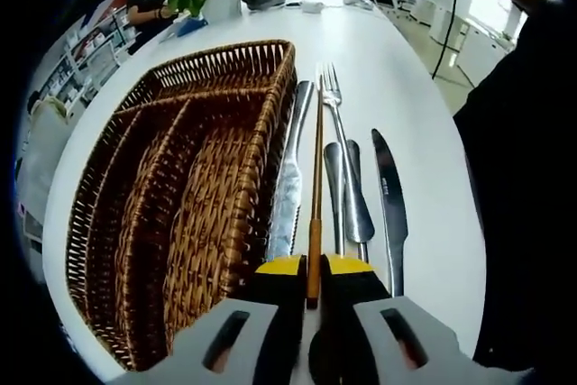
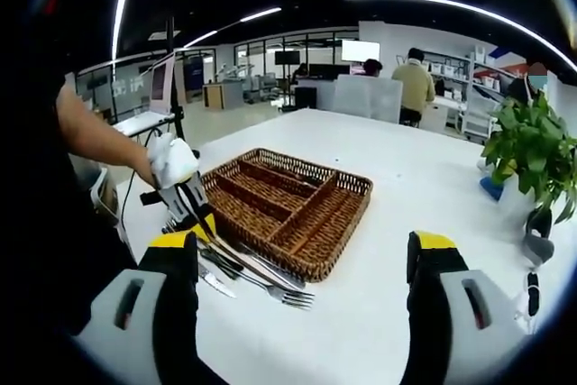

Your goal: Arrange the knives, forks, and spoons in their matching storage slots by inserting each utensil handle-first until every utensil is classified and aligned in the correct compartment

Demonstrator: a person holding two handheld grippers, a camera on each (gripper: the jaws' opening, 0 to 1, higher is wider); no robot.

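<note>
A chopstick (image 1: 316,188) is pinched in the left gripper (image 1: 313,281), lying on the white desk (image 1: 397,78) among a fork (image 1: 334,123), spoon (image 1: 356,200) and knives (image 1: 389,191) beside the bare wicker tray (image 1: 185,196). The right gripper (image 2: 302,263) hangs released above the desk's edge.

Left gripper (image 1: 313,288): jaws nearly closed, pinching a thin wooden stick at the near end, just right of the wicker tray (image 1: 180,196). Right gripper (image 2: 306,263): jaws spread wide, holding nothing, raised well short of the tray. The white-gloved left hand (image 2: 171,160) grips the left tool beside the tray.
</note>
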